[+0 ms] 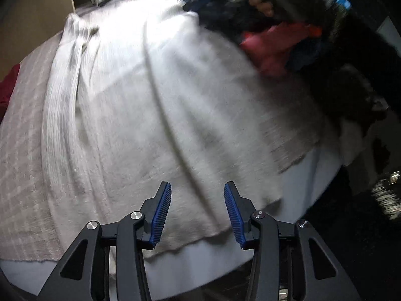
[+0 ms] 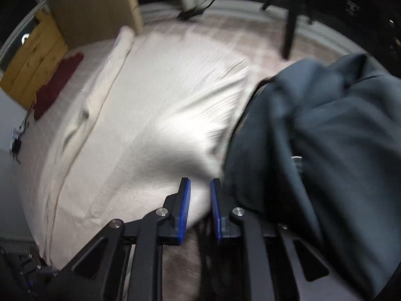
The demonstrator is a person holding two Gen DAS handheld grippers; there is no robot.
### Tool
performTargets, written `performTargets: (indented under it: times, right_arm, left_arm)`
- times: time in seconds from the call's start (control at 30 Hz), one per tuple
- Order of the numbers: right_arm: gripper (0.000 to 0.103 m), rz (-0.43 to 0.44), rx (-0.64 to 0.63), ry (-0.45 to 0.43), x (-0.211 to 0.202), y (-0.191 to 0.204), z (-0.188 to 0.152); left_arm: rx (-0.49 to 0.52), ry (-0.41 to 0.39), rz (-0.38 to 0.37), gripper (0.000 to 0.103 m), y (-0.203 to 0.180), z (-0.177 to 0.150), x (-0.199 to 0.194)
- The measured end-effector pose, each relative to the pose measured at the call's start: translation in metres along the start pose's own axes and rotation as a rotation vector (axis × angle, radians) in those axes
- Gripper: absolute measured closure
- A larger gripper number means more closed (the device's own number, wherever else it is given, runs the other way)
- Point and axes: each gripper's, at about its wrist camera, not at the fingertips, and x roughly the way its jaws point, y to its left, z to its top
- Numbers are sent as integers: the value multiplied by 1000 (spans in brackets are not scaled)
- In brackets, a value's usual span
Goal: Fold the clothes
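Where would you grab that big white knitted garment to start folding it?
Probably the white garment's near hem edge, approached from above on the near side. That edge lies flat, thin and free right under the open left gripper, so one finger could slip beneath it.

Home rm: rug [image 2: 263,40], wood cabinet [image 2: 95,7]

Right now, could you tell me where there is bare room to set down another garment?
Bare patterned cover lies beyond the white garment, up to the tripod leg. Another strip runs along the garment's left, beside the maroon cloth. The right is crowded: a dark garment and a clothes pile.
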Motion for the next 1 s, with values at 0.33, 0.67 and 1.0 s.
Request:
performTargets:
  times: [0.33, 0.67, 1.0]
  right_arm:
    - [62, -32, -74, 64, 22, 8, -3]
    - [62, 15, -55, 60, 17, 12, -18]
    - [93, 86, 32, 31, -13, 26, -17]
  left_arm:
    - [68, -3, -24, 40, -73, 12, 44]
    - [-20, -41, -34, 96, -46, 6, 43]
    - [-260, -139, -150, 103, 11, -15, 0]
